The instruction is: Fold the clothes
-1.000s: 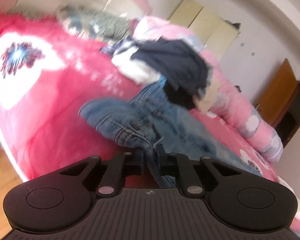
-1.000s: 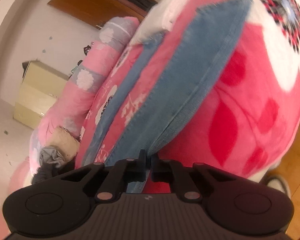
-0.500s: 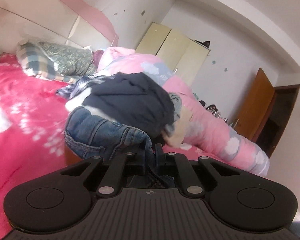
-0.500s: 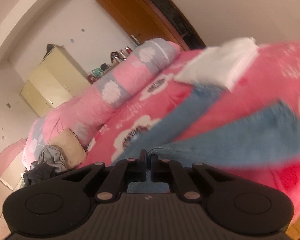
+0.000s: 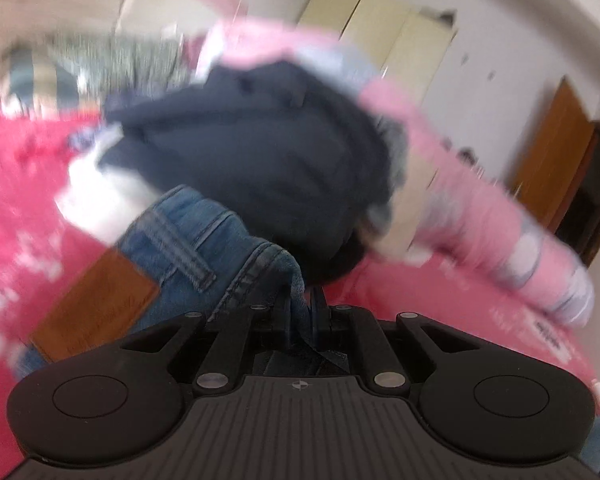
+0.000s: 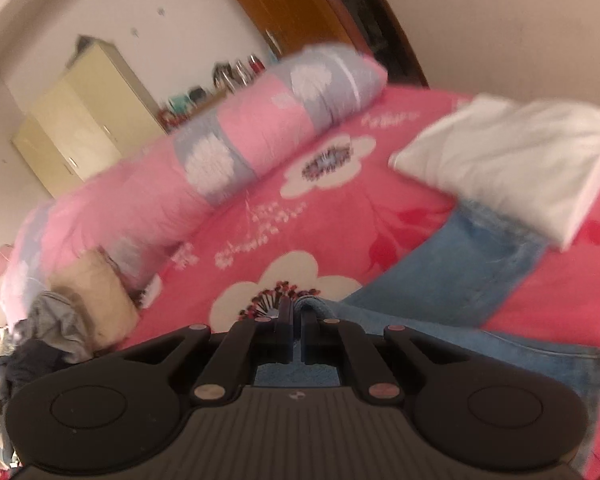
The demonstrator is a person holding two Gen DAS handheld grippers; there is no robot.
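Denim pinched in both: left gripper (image 5: 302, 304) clamped the jeans (image 5: 188, 236) waistband by the brown patch, right gripper (image 6: 296, 320) clamped a hem. Legs lay flat on the pink floral bedspread (image 6: 320, 220), reaching the folded white garment (image 6: 512, 160).

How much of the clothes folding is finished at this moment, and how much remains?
Done: one folded white garment lies on the pink flowered bedspread. In hand: the blue denim jeans, with the left gripper shut on the waistband and the right gripper shut on another edge. Left: the heap of dark unfolded clothes.
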